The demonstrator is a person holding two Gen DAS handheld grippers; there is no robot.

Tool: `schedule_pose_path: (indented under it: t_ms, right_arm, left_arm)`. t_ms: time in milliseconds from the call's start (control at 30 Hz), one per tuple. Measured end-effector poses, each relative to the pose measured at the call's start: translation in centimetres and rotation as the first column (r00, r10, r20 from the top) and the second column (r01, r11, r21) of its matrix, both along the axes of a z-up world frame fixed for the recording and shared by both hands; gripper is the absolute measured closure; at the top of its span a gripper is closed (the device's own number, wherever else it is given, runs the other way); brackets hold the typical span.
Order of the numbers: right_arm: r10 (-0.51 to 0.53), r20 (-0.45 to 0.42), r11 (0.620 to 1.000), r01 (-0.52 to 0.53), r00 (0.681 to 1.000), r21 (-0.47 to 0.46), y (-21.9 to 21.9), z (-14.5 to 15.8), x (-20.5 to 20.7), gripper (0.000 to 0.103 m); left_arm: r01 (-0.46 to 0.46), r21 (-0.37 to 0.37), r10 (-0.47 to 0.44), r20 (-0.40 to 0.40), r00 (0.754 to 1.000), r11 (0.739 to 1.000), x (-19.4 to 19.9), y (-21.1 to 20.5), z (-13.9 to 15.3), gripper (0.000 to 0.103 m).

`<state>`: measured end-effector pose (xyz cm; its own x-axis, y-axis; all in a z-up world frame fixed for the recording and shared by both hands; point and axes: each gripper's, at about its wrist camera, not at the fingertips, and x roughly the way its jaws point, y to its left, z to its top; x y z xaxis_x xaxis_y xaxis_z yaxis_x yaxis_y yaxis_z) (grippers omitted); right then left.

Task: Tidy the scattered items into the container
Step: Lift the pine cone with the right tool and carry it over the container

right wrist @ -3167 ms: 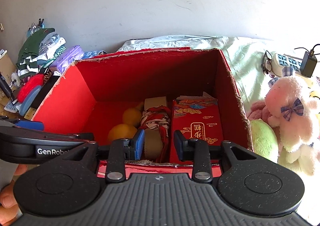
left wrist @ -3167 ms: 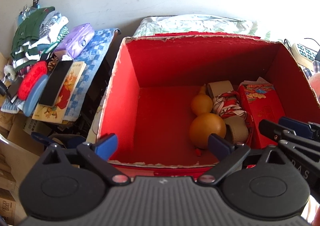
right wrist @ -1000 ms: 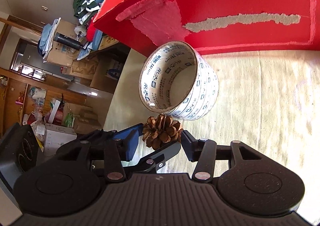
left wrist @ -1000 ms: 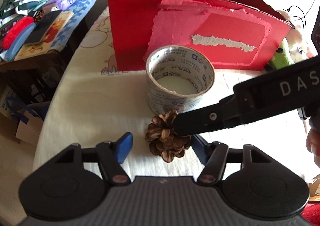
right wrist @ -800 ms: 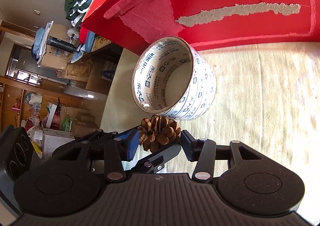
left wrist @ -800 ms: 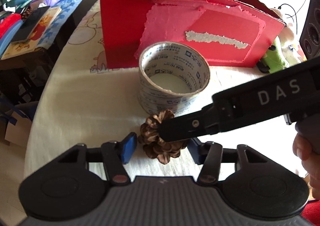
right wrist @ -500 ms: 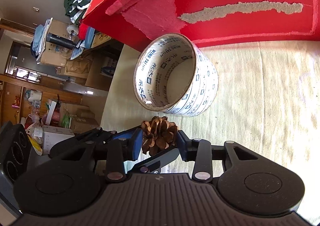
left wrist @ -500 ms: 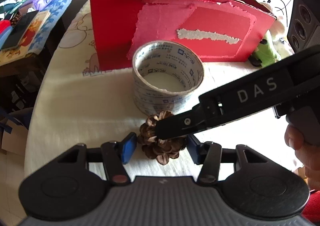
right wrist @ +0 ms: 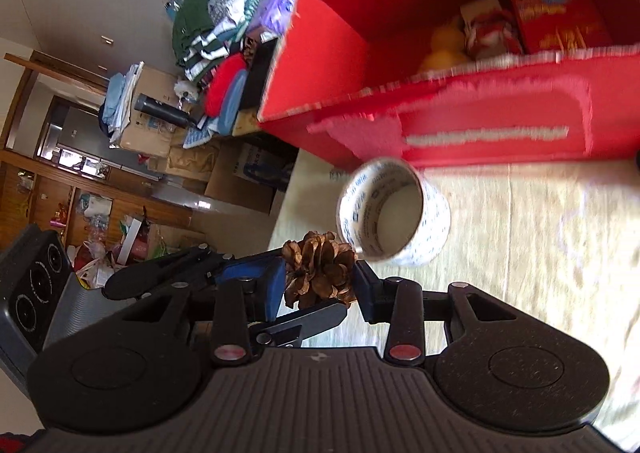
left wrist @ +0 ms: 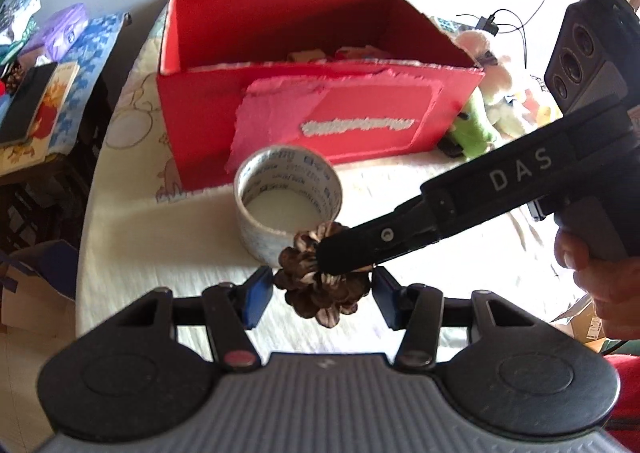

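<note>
Here we see the box [right wrist: 460,109] part-filled, the right tongs [right wrist: 320,287] clamping the pinecone [right wrist: 318,271], the left tongs [left wrist: 318,293] open around it, tape [left wrist: 288,199] left.

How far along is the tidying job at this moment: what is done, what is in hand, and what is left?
Done: the red box already holds a gourd, a wrapped bundle and a red packet. In hand: the right gripper is shut on the pine cone, while the left gripper sits open around it. Left: the pine cone must go in, and the tape roll stands on the cloth in front of the box.
</note>
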<state>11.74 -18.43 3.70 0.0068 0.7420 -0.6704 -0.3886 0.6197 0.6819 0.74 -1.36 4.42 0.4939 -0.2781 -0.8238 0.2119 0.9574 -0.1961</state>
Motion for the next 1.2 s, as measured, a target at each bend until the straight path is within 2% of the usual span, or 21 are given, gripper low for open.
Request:
schedule_pose_path:
  t_ms: [133, 267, 467, 633, 800, 1033, 1200]
  right_arm:
    - [-0.036, 0.095, 0.999, 0.035, 0.995, 0.022, -0.1, 3.7, 2.0, 0.063]
    - [-0.064, 0.151, 0.998, 0.063, 0.987, 0.012, 0.6, 6.1, 4.6, 0.064]
    - [-0.074, 0.151, 0.997, 0.078, 0.986, -0.021, 3.4, 6.1, 9.2, 0.064]
    - [-0.084, 0.083, 0.995, 0.088, 0.993, -0.042, 5.1, 3.3, 12.5, 0.064]
    - [-0.054, 0.009, 0.995, 0.054, 0.999, -0.083, 6.4, 0.1, 14.5, 0.064]
    - [0.052, -0.099, 0.991, -0.064, 0.994, -0.117, 8.6, -3.2, 16.3, 0.064]
    - [0.16, -0.152, 0.972, -0.182, 0.975, -0.146, 10.1, -4.7, 17.4, 0.064]
  left_arm:
    - [0.06, 0.035, -0.063, 0.079, 0.995, 0.998, 2.6, -0.9, 4.0, 0.05]
    - [0.103, 0.05, -0.109, 0.135, 0.985, 0.993, 6.0, -1.1, 7.2, 0.05]
    - [0.136, 0.065, -0.144, 0.144, 0.979, 0.989, 11.6, -0.4, 9.1, 0.05]
    - [0.14, 0.067, -0.146, 0.085, 0.986, 0.988, 16.0, 0.9, 7.2, 0.05]
    - [0.138, 0.061, -0.139, 0.002, 0.99, 0.988, 19.1, 1.9, 3.6, 0.05]
    - [0.172, 0.161, -0.156, -0.107, 0.982, 0.972, 20.6, 1.6, -0.5, 0.05]
    - [0.217, 0.294, -0.192, -0.112, 0.975, 0.931, 20.4, -0.2, -1.4, 0.052]
